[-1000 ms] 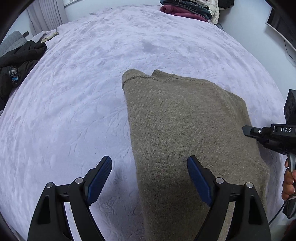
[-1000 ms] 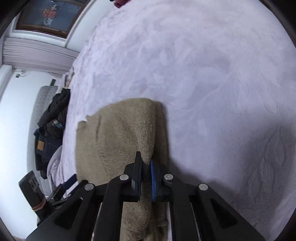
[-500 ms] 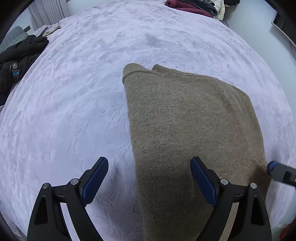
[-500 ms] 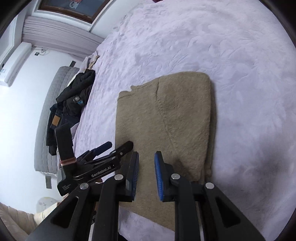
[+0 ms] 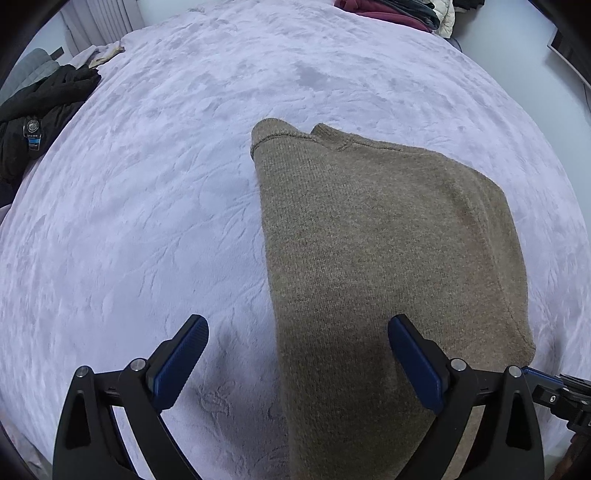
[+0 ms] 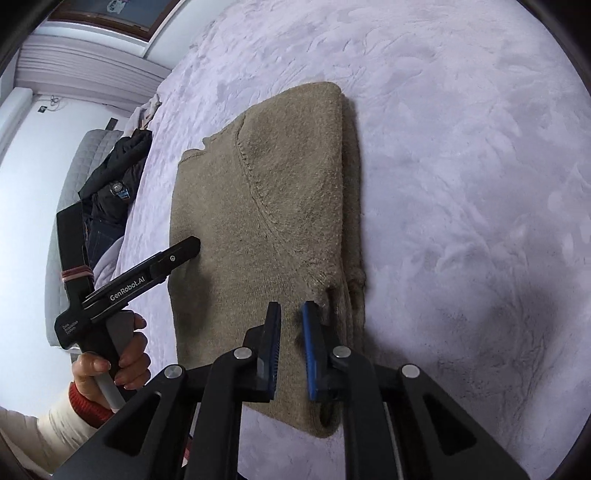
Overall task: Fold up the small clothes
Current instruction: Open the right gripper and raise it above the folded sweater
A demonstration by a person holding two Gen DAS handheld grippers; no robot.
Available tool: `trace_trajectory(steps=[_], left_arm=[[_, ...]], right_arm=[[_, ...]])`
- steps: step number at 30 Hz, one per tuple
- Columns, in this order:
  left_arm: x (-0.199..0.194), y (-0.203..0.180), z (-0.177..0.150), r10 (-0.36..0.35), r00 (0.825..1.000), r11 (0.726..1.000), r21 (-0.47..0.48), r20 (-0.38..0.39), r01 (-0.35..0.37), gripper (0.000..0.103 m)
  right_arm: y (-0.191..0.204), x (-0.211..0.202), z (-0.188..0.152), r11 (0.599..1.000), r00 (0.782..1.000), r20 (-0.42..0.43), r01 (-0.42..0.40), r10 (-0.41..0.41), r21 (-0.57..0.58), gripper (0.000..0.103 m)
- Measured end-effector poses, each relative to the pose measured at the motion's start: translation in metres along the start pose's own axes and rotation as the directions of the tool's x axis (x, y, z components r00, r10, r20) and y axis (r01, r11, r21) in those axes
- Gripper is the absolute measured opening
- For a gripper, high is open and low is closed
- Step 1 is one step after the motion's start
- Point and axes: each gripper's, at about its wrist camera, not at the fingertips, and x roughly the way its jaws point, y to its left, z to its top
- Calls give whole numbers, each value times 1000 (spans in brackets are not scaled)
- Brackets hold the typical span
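Note:
A brown knit sweater [image 5: 388,258] lies folded flat on the lilac bedspread [image 5: 147,221]; it also shows in the right wrist view [image 6: 266,206], with its right side doubled over. My left gripper [image 5: 295,350] is wide open and empty, held above the sweater's near left edge. My right gripper [image 6: 291,343] is narrowly open and empty, just above the sweater's near right part. The left gripper also shows in the right wrist view [image 6: 140,280], in a hand.
A black jacket [image 5: 40,110] lies at the bed's left edge, also in the right wrist view [image 6: 114,177]. A pile of dark red and other clothes [image 5: 399,14] sits at the far end. White walls border the bed.
My right gripper let go of the sweater's folded side and drew back, with its jaws a little apart. The sweater now lies flat. My left gripper pulled back slightly, still open.

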Motion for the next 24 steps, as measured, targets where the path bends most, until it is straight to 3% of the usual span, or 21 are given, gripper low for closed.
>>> trace_trajectory(steps=[8, 11, 14, 18, 24], left_arm=[[-4, -3, -1, 42, 999, 999, 18, 4, -42, 103], [-8, -4, -3, 51, 999, 998, 28, 18, -51, 103], [-10, -2, -4, 45, 999, 999, 31, 14, -45, 103], [-11, -2, -4, 34, 999, 999, 32, -5, -34, 102], [-7, 6, -5, -69, 995, 998, -13, -72, 68, 102]], right_arm=[[-6, -2, -7, 999, 1000, -6, 6, -6, 35, 13], [-7, 2, -4, 998, 999, -9, 33, -32, 53, 19], [-16, -1, -6, 995, 1000, 4, -5, 5, 103, 20], [-21, -5, -6, 992, 1000, 13, 18, -20, 121, 43], [-27, -9, -3, 990, 1000, 23, 17, -21, 143, 49]])
